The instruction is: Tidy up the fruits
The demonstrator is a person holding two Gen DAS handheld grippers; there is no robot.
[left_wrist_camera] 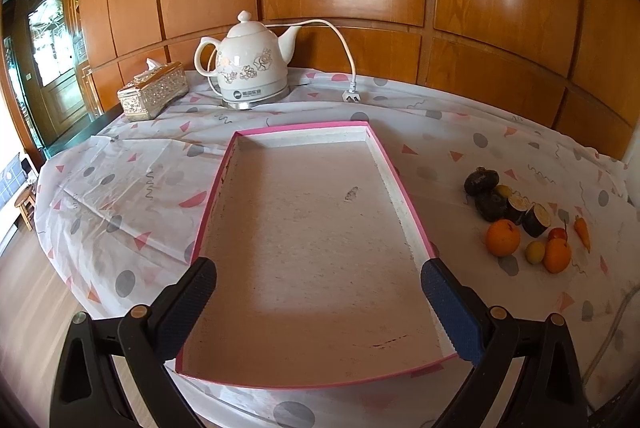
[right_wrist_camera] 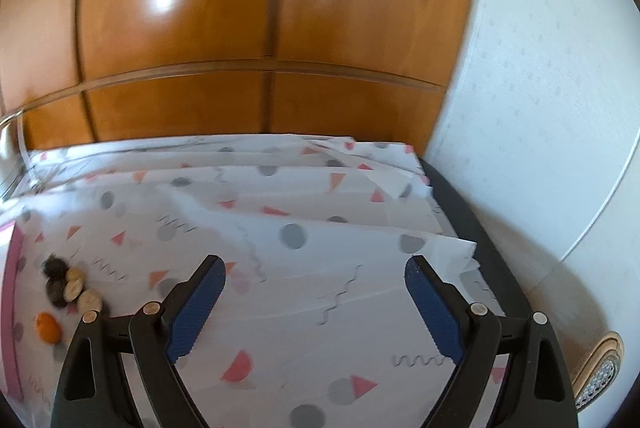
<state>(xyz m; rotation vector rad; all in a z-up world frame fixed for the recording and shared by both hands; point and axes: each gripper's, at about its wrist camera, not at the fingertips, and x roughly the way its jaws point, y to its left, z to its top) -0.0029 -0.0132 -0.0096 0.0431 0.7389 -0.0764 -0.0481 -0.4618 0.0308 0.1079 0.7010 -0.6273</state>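
A pink-edged shallow box point(left_wrist_camera: 384, 157) lies empty on the patterned tablecloth. My left gripper point(left_wrist_camera: 318, 282) is open and empty over its near end. To the right of the box is a pile of fruit: two oranges point(left_wrist_camera: 503, 237), dark round pieces point(left_wrist_camera: 481, 181), small yellow fruits point(left_wrist_camera: 535, 252), a red one point(left_wrist_camera: 557, 233) and a small carrot point(left_wrist_camera: 582, 228). My right gripper point(right_wrist_camera: 314, 278) is open and empty above bare cloth. In the right wrist view the fruit pile point(right_wrist_camera: 70, 290) and one orange point(right_wrist_camera: 49, 326) lie at the far left, with the box's pink edge point(right_wrist_camera: 12, 312) beside them.
A white floral electric kettle point(left_wrist_camera: 248, 65) with its cord and plug point(left_wrist_camera: 352, 95) stands at the back of the table. A gold tissue box point(left_wrist_camera: 154, 89) sits at the back left. Wooden panelling runs behind. The table's dark right edge point(right_wrist_camera: 472, 224) meets a white wall.
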